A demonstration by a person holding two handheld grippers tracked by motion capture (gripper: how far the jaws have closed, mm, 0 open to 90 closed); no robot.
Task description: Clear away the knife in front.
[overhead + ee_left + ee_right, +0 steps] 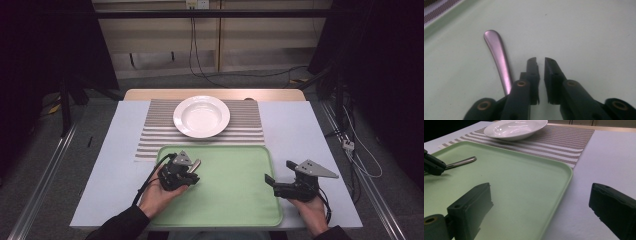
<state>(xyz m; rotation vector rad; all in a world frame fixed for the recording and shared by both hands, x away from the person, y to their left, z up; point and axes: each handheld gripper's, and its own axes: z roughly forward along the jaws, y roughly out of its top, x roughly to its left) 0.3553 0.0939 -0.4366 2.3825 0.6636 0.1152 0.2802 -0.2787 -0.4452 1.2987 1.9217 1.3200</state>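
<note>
A metal utensil handle [499, 57] lies flat on the green tray [235, 200]; its other end is hidden under my left gripper [540, 61]. That gripper [192, 175] sits low over the tray's left part, jaws nearly together with only a thin gap and nothing between them. The handle [196, 163] runs beside and beneath its left jaw, not between the jaws. My right gripper [279, 171] hovers wide open at the tray's right rim [564, 185], one jaw over the tray and one over the table. A white deep plate [201, 116] stands on a striped placemat [155, 135] beyond the tray.
The tray's middle [519, 185] is bare green surface. A white tabletop [295, 130] surrounds tray and mat. Cables [360, 150] hang off the right side of the table. The plate [515, 127] is far ahead of the right gripper [541, 192].
</note>
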